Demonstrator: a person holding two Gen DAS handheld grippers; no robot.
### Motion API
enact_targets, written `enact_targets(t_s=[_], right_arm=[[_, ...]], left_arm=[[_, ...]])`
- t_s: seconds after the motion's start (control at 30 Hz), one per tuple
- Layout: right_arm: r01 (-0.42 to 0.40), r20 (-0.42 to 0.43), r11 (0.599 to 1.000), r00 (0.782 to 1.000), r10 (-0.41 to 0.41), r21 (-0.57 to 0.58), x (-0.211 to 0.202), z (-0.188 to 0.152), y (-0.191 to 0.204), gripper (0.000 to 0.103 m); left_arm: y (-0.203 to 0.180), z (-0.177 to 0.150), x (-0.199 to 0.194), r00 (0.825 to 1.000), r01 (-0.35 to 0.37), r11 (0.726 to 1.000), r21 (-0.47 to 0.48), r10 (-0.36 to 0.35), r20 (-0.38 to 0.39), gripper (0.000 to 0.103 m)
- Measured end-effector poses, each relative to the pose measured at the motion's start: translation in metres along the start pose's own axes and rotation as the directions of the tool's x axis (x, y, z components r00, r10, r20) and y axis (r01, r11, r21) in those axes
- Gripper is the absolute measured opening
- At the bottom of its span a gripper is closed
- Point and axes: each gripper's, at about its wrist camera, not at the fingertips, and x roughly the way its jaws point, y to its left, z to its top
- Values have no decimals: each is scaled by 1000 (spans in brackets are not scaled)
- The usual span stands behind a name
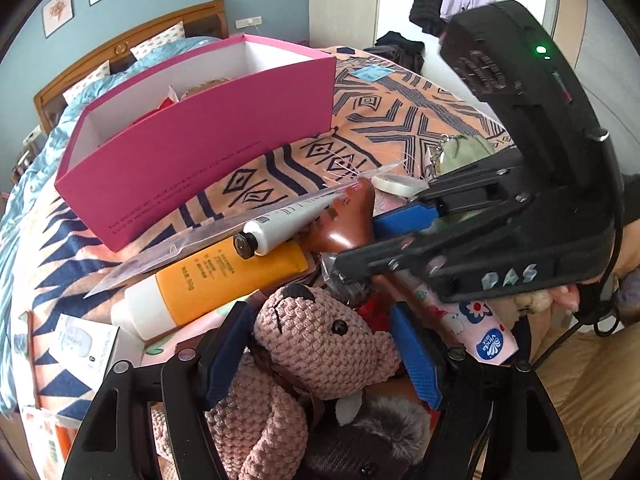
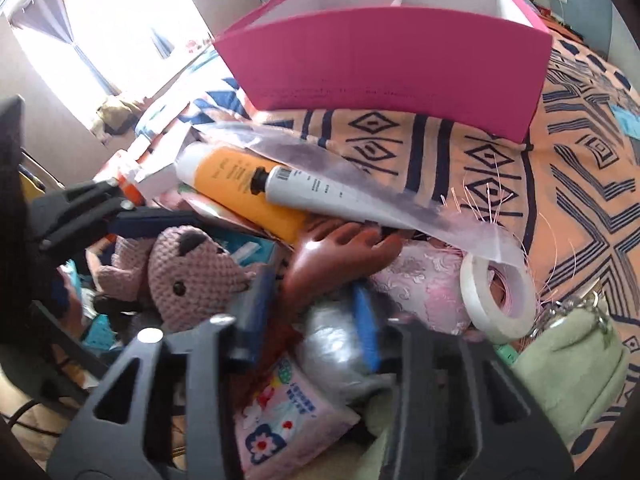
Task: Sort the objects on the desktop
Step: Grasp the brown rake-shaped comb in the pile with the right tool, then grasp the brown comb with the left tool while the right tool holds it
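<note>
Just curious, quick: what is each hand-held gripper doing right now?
Left hand-held gripper: open around the pink crochet bear, not clamped.
Right hand-held gripper: open over a silvery plastic packet, holding nothing.

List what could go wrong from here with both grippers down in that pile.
1. The left gripper straddles the pink crochet bear, which overlaps a grey plush toy; lifting may drag the neighbour along.
2. The white tube lies across the orange tube and both border the bear; pulling it out could roll them off.
3. The right gripper works close beside the left over a clear plastic bag; the fingers could collide or snag it.
</note>
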Motion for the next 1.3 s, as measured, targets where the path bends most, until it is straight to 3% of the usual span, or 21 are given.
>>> enact_targets(t_s=[0.13,0.4,0.53,0.8,1.07,1.3], right_arm=[[-79,52,997,996,77,27,-15,-2,-10,22],[-150,133,988,980,144,36,-45,1,-15,14],[-178,173,983,970,169,37,-58,6,-19,14],[-256,233,966,942,241,32,-69,21,-21,14],[-294,297,956,913,279,7,-83,38,-21,14],[-294,300,956,910,285,-14,-84,50,-23,14]], left_arm=[[6,4,-2,999,37,999,-35,-37,17,73],[10,19,-15,985,155,985,-75,-148,86,72],[4,29,-12,971,226,972,-68,-220,91,72],[3,49,5,957,284,954,-93,-276,88,71],[16,61,10,946,318,937,-142,-305,108,35],[24,72,7,955,287,945,-157,-269,126,20]])
